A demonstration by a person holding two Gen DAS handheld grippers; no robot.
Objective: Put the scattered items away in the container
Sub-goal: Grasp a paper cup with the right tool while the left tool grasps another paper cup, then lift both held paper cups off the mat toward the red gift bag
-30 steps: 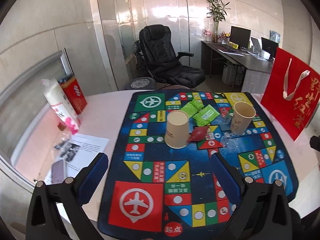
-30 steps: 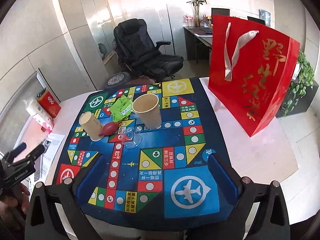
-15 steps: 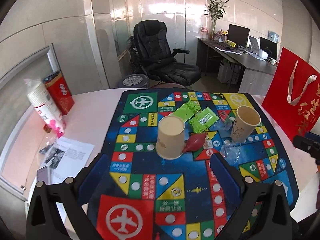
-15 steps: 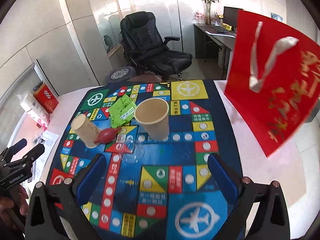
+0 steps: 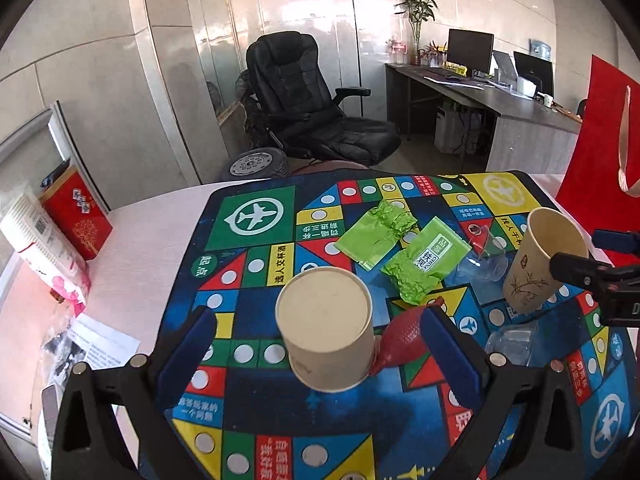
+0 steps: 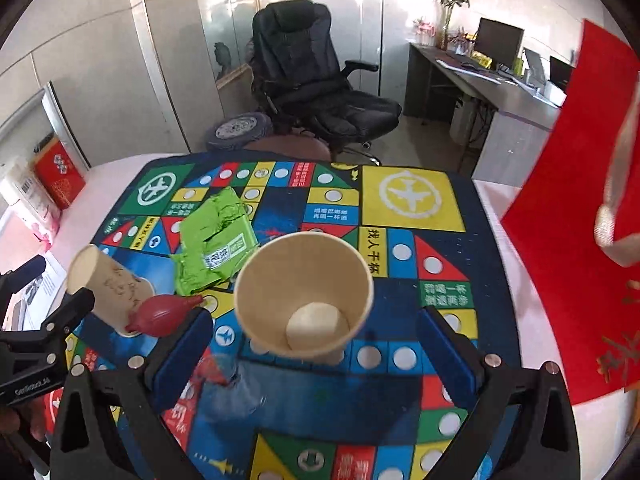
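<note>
Only from the right wrist, upright cup (image 6: 304, 300) interior; both grippers' jaws wide apart, empty.

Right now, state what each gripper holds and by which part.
Nothing. The left gripper is open around the upside-down paper cup; the right gripper is open around the upright paper cup.

Red bulb (image 5: 402, 338) crowding inverted cup (image 5: 326, 330)
</note>
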